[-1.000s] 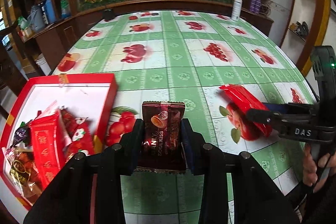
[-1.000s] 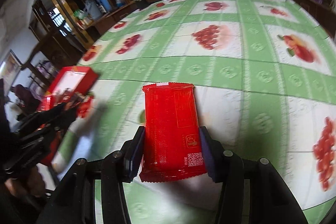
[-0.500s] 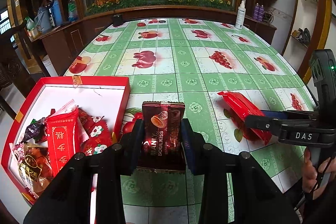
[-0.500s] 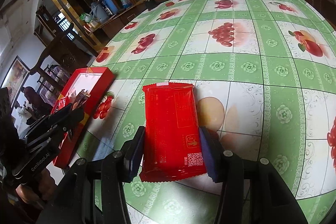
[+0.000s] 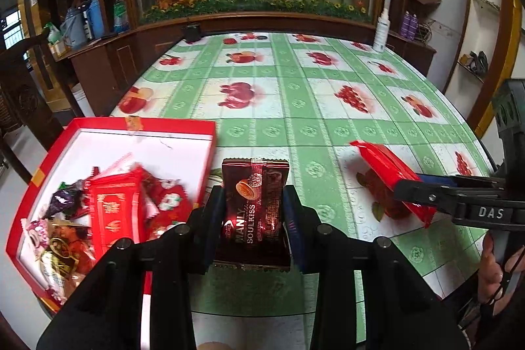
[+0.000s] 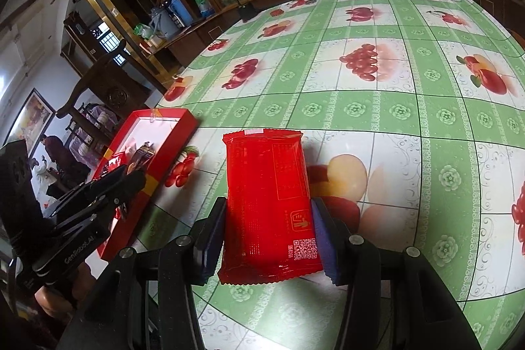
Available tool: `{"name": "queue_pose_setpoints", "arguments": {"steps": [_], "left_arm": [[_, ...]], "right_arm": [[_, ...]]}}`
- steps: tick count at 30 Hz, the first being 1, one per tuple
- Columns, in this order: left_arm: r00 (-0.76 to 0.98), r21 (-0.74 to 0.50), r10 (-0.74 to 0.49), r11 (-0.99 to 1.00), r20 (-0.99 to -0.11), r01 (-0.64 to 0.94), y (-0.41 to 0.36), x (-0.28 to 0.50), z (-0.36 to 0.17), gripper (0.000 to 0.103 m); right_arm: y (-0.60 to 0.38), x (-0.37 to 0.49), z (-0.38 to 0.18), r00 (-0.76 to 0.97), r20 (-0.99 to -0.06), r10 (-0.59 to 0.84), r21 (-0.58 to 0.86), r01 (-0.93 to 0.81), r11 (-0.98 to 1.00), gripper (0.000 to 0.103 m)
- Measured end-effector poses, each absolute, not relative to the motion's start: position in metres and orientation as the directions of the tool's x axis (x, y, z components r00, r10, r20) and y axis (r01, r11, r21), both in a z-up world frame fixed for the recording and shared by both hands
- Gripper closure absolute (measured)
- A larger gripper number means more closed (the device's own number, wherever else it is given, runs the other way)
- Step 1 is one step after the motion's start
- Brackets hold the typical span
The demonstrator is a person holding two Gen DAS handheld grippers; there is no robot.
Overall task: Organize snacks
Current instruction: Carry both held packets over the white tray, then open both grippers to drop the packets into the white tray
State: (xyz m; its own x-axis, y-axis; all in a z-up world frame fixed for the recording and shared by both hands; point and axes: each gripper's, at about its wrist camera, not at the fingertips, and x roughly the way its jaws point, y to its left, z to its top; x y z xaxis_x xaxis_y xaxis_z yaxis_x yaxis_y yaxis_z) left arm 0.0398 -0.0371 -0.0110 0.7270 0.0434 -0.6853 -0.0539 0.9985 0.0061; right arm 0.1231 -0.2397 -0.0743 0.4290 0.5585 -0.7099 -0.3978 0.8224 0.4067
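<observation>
Left wrist view: the left gripper is clamping a dark brown snack packet above the green tablecloth, just right of the red box; open cloth is lying beyond. The box is showing more of its interior than a second ago.

Right wrist view: the right gripper is gripping a red packet, well right of the box, with bare cloth stretching ahead.

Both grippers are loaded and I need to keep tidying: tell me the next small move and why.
Probably carry the left gripper left over the red box and release: it is shut on the dark brown packet, the box sits just left of it, and the right gripper holds the red packet farther off.
</observation>
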Motion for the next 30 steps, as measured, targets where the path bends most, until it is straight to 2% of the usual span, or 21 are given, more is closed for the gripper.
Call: {"name": "queue_pose_setpoints", "arguments": {"steps": [15,30], "left_arm": [[0.734,0.003,0.243,0.950,-0.635,-0.311,0.066,0.015,0.011,0.069],[0.699,0.012,0.320,0.914,-0.639,-0.406,0.113,-0.002,0.007,0.069]], "right_arm": [[-0.173,0.126,-0.049,0.345,-0.657,0.671,0.465,-0.516,0.720,0.052],[-0.037,0.125,-0.022,0.242,-0.606,0.758,0.488,-0.639,0.595,0.052]]}}
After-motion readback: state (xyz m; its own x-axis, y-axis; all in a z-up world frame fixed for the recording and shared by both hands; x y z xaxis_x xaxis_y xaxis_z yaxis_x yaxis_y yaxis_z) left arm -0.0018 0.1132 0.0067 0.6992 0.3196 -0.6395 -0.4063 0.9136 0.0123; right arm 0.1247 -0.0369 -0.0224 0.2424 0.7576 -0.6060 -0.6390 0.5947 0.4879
